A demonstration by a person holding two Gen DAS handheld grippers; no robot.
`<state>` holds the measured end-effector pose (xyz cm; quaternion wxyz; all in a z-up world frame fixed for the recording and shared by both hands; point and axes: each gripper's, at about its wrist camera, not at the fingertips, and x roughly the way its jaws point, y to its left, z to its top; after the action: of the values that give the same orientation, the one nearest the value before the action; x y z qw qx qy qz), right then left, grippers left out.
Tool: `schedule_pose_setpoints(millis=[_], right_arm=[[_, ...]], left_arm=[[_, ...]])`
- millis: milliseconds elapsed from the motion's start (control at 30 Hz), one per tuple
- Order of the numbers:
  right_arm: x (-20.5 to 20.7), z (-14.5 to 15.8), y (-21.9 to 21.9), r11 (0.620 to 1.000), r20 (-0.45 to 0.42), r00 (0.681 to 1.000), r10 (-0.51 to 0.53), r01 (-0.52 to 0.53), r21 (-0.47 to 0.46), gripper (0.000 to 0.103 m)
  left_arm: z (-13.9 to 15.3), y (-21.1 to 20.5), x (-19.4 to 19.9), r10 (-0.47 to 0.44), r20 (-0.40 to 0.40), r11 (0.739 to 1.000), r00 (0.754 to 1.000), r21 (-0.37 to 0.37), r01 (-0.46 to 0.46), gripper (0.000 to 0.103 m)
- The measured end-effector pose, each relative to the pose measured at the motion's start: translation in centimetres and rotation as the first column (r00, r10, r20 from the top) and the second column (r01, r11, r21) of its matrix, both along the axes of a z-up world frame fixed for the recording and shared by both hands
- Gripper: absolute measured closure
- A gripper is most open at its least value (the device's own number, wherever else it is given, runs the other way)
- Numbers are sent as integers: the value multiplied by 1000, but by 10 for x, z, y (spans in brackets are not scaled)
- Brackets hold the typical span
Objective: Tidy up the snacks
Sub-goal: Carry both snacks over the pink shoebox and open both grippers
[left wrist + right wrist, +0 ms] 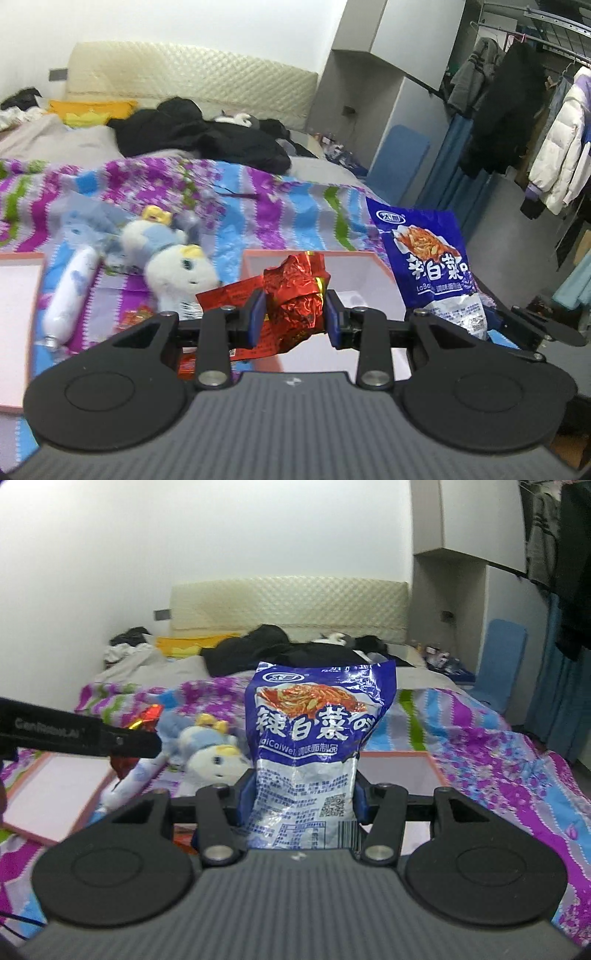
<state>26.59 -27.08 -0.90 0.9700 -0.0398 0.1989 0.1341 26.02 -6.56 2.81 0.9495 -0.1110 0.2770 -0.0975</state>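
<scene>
Bedspread [295, 206], striped purple, blue and green, serves as the landmark for everything below.

Left gripper [294, 314]: jaws narrow, blue pads pressed on both sides of a crumpled red foil packet [295, 291]. The packet is lifted clear of the bedspread and sits above the near edge of a pink-rimmed white box [354, 273] that rests on the bedspread.

Right gripper [303, 797]: jaws at a middling width, closed on the lower part of a blue snack bag [314, 731]. The bag stands upright between the pads, top edge toward the headboard, also held above the bedspread. In the left wrist view the same bag appears at the right, beside the box.

Second shallow pink-rimmed box [55, 790] lies flat on the bedspread, to the left of the first. Between the two boxes, on the bedspread: a white and blue plush toy [173, 258] and a white tube-shaped wrapper [70, 291] lying at a slant. Flat red packets [221, 295] show under the left gripper, low on the bedspread; how many, I cannot tell.

Beyond the far end of the bedspread: black clothes [192, 133] heaped on the bed, a yellow pillow [88, 109], and a cream padded headboard [192, 74]. Off the right side of the bedspread, coats [517, 110] hang on a rail.
</scene>
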Motion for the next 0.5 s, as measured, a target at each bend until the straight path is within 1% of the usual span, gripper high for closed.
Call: schedule_pose_setpoints(millis=[167,267,367,500], right_arm=[[34,-18,-28,999,-63,997,-54,55,-1,50],[53,-36,-43,996,-108,991,-84,83,-11,50],[70,-55,-52,994,-152,983,-108,106,-23,50],[93,-81,-65,991,-222,966,-131,133,-6,50]], left_arm=[[-19,-39,45,-75,-51,997,996,10,76,64],[-34,-62,74,-117,-84,993,990,10,118,64],[-53,-82,100,-155,-122,988,980,10,157,64],[-85,-101,130,-200,-185,978,962,19,207,64]])
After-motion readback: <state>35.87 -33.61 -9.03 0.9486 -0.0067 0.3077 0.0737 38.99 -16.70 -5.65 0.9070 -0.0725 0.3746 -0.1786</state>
